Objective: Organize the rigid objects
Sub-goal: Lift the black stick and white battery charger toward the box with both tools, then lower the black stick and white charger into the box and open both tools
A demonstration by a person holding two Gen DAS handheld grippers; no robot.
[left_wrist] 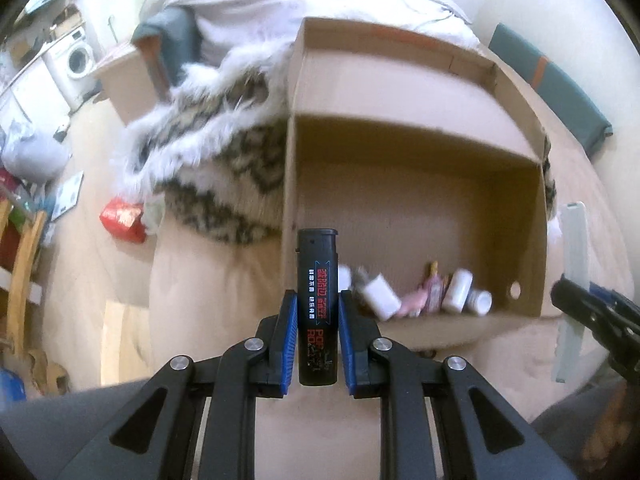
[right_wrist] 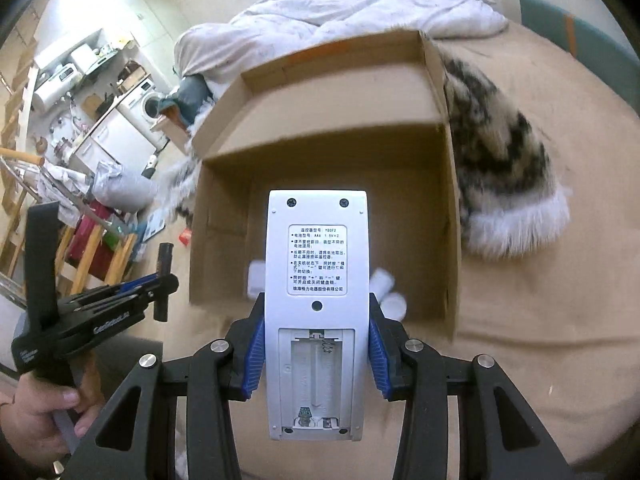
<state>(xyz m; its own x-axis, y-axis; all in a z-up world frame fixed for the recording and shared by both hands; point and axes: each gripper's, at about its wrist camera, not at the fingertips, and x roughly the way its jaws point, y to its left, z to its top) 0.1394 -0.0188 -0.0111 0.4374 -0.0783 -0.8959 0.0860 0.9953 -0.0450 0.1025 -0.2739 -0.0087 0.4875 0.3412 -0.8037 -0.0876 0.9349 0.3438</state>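
Note:
My left gripper (left_wrist: pixel 318 300) is shut on a black lighter (left_wrist: pixel 317 280) with red and white print, held upright in front of the open cardboard box (left_wrist: pixel 416 152). My right gripper (right_wrist: pixel 317 304) is shut on a white remote control (right_wrist: pixel 318 256), back side up, its battery bay open and empty. It hovers before the same box (right_wrist: pixel 332 136). The box holds several small white bottles (left_wrist: pixel 460 290) and a pink packet (left_wrist: pixel 430 292) along its near wall. The left gripper and lighter (right_wrist: pixel 163 280) also show in the right wrist view, the remote (left_wrist: pixel 572 288) in the left.
The box lies on a beige bed (right_wrist: pixel 540 320). A furry patterned blanket (left_wrist: pixel 208 168) lies against the box's side and a white duvet (right_wrist: pixel 360 4) lies behind it. A smaller box (left_wrist: pixel 128 80) sits at the bed's far left. Floor clutter and a washing machine (left_wrist: pixel 80 58) are to the left.

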